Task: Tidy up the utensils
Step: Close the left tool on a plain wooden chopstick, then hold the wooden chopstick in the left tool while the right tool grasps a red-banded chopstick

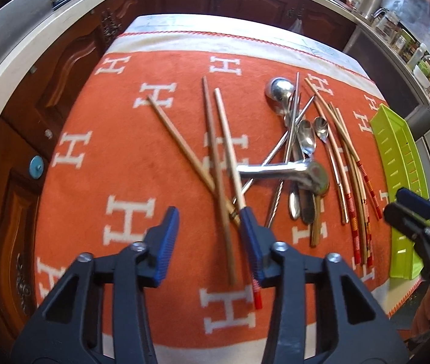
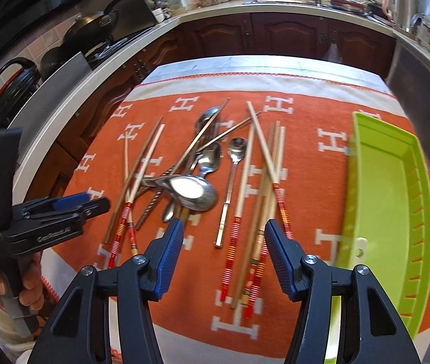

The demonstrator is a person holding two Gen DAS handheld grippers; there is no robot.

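Many white "H" letters cover your orange cloth (image 1: pixel 154 157) on the worktop. Your left tongs (image 1: pixel 210 221) stand part open over loose chopsticks (image 1: pixel 215 151), gripping none. Your right tongs (image 2: pixel 224 230) gape above banded chopsticks (image 2: pixel 263 200), beside the green tray (image 2: pixel 378 188).

Utensils sit piled mid-cloth (image 2: pixel 306 115): spoons (image 2: pixel 190 192) and metal chopsticks in the centre, wooden chopsticks (image 1: pixel 215 151) to their left, another chopstick bunch (image 2: pixel 263 182) to their right. Tray (image 2: pixel 391 200) lies at the cloth's right edge, apart from the pile. Cabinets (image 2: pixel 287 35) stand behind the table.
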